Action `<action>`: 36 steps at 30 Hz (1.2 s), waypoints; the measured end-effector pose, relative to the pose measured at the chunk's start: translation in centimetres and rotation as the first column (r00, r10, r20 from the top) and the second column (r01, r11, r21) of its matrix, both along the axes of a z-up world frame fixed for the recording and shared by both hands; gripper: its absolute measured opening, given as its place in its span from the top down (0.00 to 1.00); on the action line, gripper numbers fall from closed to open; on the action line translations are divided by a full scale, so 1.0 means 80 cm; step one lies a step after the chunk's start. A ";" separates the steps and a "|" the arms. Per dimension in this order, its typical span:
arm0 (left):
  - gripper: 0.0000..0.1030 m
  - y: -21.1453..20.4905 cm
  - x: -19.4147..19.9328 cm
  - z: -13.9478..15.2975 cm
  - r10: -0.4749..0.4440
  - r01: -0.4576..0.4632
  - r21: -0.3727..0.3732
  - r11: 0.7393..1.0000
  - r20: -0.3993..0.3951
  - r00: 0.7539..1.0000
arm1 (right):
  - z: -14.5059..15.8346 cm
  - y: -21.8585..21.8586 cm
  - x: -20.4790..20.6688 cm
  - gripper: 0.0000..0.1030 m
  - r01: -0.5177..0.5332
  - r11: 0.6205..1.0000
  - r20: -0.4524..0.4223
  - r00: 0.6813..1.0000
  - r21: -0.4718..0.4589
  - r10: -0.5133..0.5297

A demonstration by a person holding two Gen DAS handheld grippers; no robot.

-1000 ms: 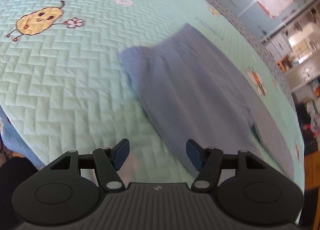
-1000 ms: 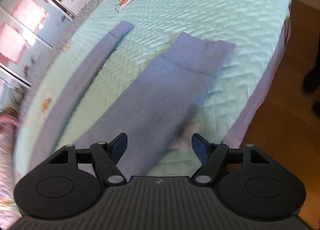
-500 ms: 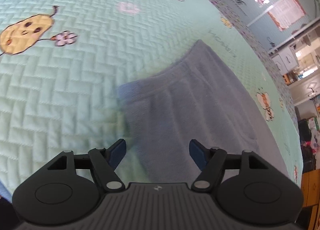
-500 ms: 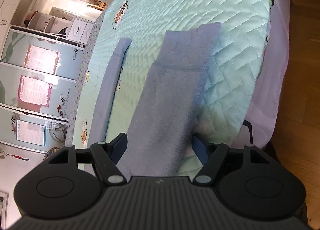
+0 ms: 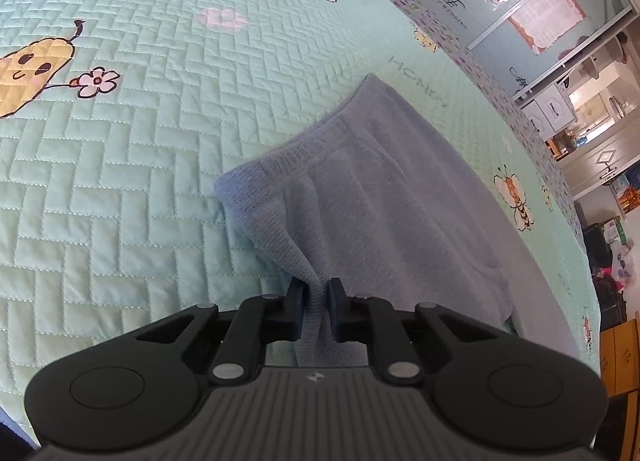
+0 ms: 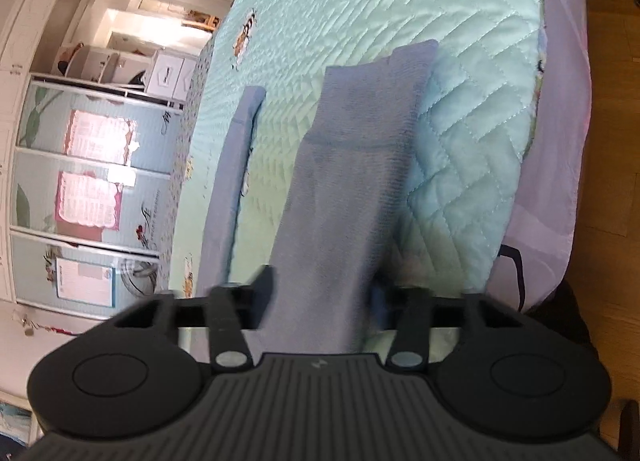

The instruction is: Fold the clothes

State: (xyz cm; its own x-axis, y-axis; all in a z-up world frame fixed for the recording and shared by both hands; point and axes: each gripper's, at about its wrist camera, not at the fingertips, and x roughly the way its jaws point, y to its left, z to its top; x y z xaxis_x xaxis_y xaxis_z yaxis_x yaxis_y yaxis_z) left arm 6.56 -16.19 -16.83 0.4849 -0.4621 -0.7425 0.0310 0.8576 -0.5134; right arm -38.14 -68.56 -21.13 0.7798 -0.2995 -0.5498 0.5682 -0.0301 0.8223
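Left gripper point(image 5: 317, 303): jaws nearly closed, pinching a bunched ridge of the blue garment point(image 5: 384, 197) near its gathered waistband – we read this as a firm hold.
Garment: blue knit trousers by the look of the waistband, lying flat on the bed point(image 5: 132, 165), on the mint quilted cover. In the right wrist view one leg point(image 6: 340, 197) runs up the middle, the other leg point(image 6: 230, 177) lies apart to its left.
Right gripper point(image 6: 320, 297): jaws partly open and straddling the leg cloth, blurred; we cannot tell if they grip it yet.
Step, our judgement: taking hold at two points for a lift or fold. Which fold, one moment won't settle.
Doing it well: we'd want the right jaws to close on both layers of the leg, not just the top one. Lift both ends level – otherwise the knit sags and the crease goes crooked. Keep the cloth low so it drags flat.
Edges: bed edge point(image 6: 536, 165) is just beside the leg on the right, floor below. Cloth could slide off that way.
Open room: wide bare quilt to the left in the left wrist view, good side to fold toward.
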 end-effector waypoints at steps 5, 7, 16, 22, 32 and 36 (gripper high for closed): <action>0.91 0.005 -0.003 0.000 0.008 -0.008 -0.025 1.000 0.003 1.000 | -0.006 -0.002 0.000 0.94 0.007 1.000 -0.010 1.000 0.011 -0.007; 0.91 0.008 -0.007 0.009 0.001 0.000 -0.035 0.999 0.016 1.000 | 0.000 -0.002 0.000 0.95 0.001 1.000 -0.010 1.000 0.002 -0.001; 0.68 0.018 -0.010 -0.007 -0.005 -0.002 -0.090 0.996 -0.080 0.997 | 0.010 0.013 0.020 0.34 -0.133 0.991 0.034 0.991 0.014 0.133; 0.89 0.005 0.007 -0.006 -0.029 0.022 -0.084 0.996 -0.080 0.996 | 0.003 0.020 0.028 0.80 -0.156 0.987 0.036 0.987 0.022 0.155; 0.81 0.053 -0.019 -0.009 0.067 -0.081 -0.144 0.986 -0.101 0.993 | 0.007 0.020 0.024 0.85 -0.170 0.985 0.064 0.984 0.028 0.168; 0.65 0.074 -0.011 -0.011 0.103 -0.129 -0.200 0.971 -0.138 0.985 | 0.003 0.024 0.025 0.57 -0.178 0.983 0.062 0.983 0.051 0.175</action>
State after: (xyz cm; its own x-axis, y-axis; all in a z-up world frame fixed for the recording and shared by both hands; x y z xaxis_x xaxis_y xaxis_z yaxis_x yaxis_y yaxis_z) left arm 5.70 -10.28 -17.71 0.4533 -0.5584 -0.6947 -0.1382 0.7260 -0.6737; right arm -36.16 -66.67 -20.92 0.8482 -0.1244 -0.5148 0.5208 0.0191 0.8535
